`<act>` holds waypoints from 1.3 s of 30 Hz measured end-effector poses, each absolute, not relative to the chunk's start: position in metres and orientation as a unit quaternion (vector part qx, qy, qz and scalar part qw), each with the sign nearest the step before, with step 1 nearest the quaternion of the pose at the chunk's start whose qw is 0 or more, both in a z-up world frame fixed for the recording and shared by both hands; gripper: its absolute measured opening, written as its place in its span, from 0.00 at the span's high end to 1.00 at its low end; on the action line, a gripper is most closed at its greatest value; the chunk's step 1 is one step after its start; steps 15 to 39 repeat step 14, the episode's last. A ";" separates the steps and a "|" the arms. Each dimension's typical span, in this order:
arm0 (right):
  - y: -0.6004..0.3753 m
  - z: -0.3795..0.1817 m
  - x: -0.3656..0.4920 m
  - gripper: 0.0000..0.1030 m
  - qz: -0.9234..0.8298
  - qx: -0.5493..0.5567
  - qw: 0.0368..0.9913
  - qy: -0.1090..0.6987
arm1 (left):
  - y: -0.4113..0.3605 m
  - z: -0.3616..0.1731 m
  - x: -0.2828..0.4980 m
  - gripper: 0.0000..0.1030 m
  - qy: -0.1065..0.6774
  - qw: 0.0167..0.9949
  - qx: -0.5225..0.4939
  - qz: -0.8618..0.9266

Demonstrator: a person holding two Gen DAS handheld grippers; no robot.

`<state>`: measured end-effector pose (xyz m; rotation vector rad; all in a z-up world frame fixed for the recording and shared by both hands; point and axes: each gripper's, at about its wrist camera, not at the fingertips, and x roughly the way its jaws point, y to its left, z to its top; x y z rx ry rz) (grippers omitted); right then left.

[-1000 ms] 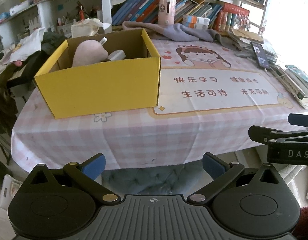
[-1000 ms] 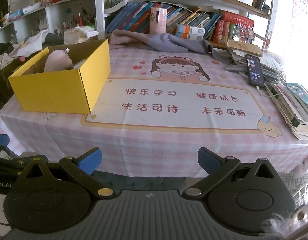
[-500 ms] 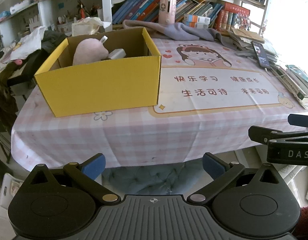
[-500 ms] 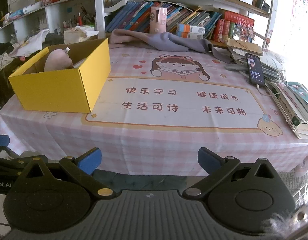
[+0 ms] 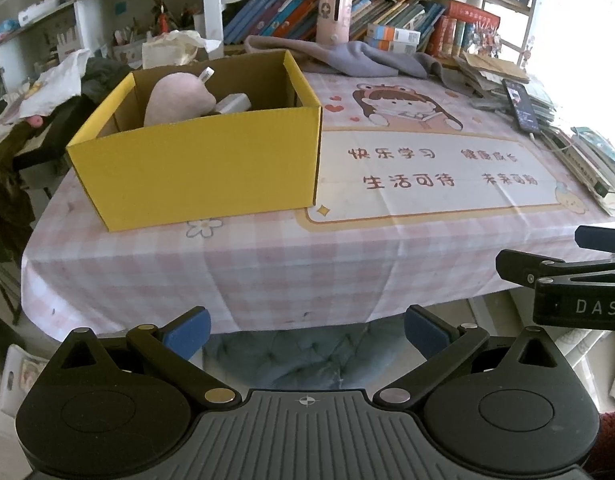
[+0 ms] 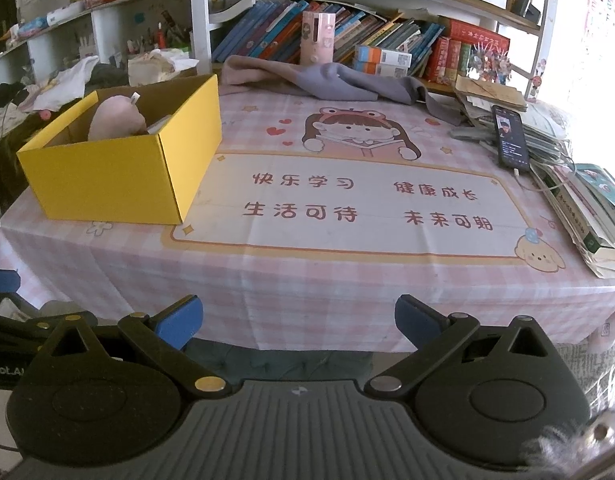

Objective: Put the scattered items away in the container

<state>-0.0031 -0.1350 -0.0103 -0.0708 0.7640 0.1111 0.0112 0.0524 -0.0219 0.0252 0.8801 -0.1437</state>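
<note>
A yellow cardboard box [image 5: 199, 176] stands on the left part of the table; it also shows in the right wrist view [image 6: 107, 178]. Inside it lie a pink plush item [image 5: 177, 98] with a white tag and a small white item [image 5: 233, 103]; the plush also shows in the right wrist view [image 6: 115, 118]. My left gripper [image 5: 306, 330] is open and empty, held below and in front of the table's near edge. My right gripper [image 6: 295, 320] is open and empty, also in front of the near edge, to the right of the box.
A pink checked cloth with a printed mat [image 6: 347, 204] covers the table. A grey garment [image 6: 331, 80] lies at the back. A phone [image 6: 509, 136] and stacked books [image 6: 587, 204] sit at the right. Bookshelves stand behind. A teal cushion [image 5: 303, 360] is under the table edge.
Both views have barely shifted. The grippers stay open and nothing on the table has moved.
</note>
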 end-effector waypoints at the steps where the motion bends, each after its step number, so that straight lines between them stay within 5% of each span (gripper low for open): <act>1: -0.135 -0.010 -0.003 0.00 0.054 -0.035 0.926 0.373 | 0.052 -0.022 0.011 0.00 0.426 0.902 0.012 -0.069; 39: -0.131 -0.012 0.000 0.00 0.055 -0.034 0.923 0.379 | 0.053 -0.022 0.014 0.00 0.430 0.900 0.013 -0.072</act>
